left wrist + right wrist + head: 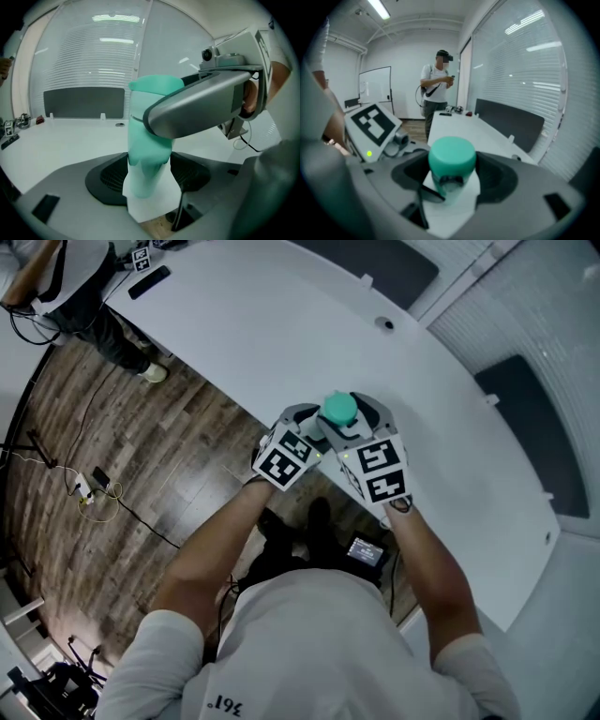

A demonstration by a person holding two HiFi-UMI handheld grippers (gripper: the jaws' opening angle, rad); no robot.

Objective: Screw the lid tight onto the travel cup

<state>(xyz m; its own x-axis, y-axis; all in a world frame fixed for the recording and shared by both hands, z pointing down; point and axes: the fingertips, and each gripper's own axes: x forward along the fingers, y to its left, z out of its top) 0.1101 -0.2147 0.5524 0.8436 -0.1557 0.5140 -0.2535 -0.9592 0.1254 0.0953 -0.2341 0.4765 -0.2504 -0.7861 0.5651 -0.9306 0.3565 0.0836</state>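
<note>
The teal travel cup (339,410) is held upright between both grippers over the white table's near edge. In the left gripper view its body (147,154) stands between the dark pads, and my left gripper (149,177) is shut on it. The right gripper's grey body (201,104) reaches across the cup's top. In the right gripper view the round teal lid (452,158) sits on the cup, and my right gripper (453,177) is shut round it. From the head view, the left gripper (316,425) and right gripper (359,420) meet at the cup.
The long white table (281,334) runs diagonally, with a black item (148,282) at its far end. Wooden floor with cables (94,491) lies to the left. A person (437,89) stands by the table's far end. Dark panels (530,427) line the far side.
</note>
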